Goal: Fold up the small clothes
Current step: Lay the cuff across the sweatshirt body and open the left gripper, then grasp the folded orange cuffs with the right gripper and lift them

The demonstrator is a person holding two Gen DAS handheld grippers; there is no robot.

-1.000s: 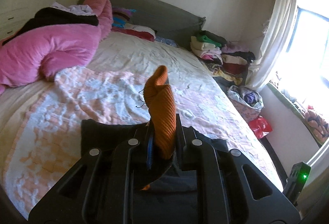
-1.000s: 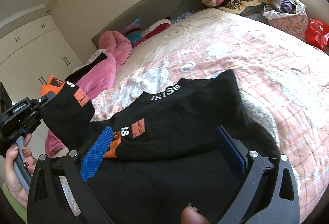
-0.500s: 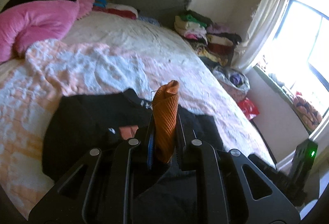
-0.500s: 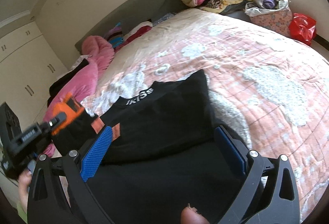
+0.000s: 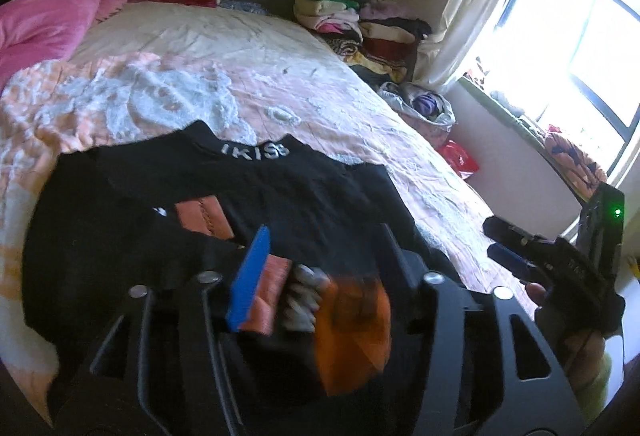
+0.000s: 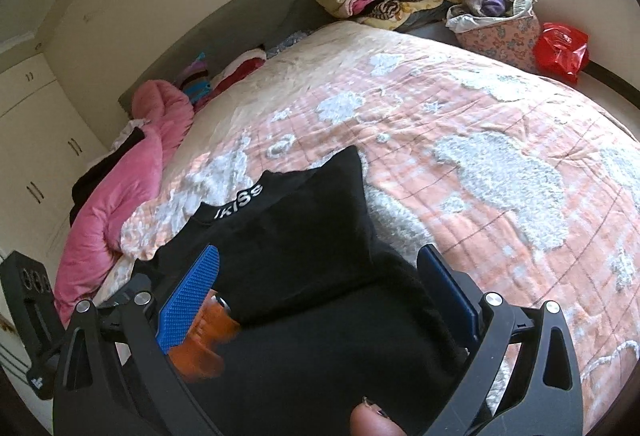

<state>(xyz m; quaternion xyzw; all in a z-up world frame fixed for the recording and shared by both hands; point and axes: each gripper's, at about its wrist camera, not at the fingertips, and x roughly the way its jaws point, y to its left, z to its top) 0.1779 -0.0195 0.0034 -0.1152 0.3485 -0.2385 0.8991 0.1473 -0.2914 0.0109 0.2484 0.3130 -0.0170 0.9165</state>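
A small black sweatshirt (image 5: 248, 191) with white "IKISS" lettering at the collar and orange cuffs lies on the bed; it also shows in the right wrist view (image 6: 304, 236). My left gripper (image 5: 320, 256) is open just above it, and the orange cuff (image 5: 352, 328) lies blurred between and below its fingers, folded across the shirt's body. My right gripper (image 6: 320, 272) is open and empty over the shirt's lower part. The orange cuff (image 6: 204, 340) shows beside its left blue pad (image 6: 188, 300).
The bed has a pink and white patterned quilt (image 6: 480, 163). A pink duvet (image 5: 44, 19) lies at the head. Stacks of folded clothes (image 5: 360, 19) sit by the headboard, with a bag (image 6: 496, 23) and a red bag (image 6: 560, 47) on the floor.
My left gripper carried the orange-cuffed sleeve across the shirt, came down and opened, letting the sleeve drop onto the shirt. My right gripper stayed open over the hem.
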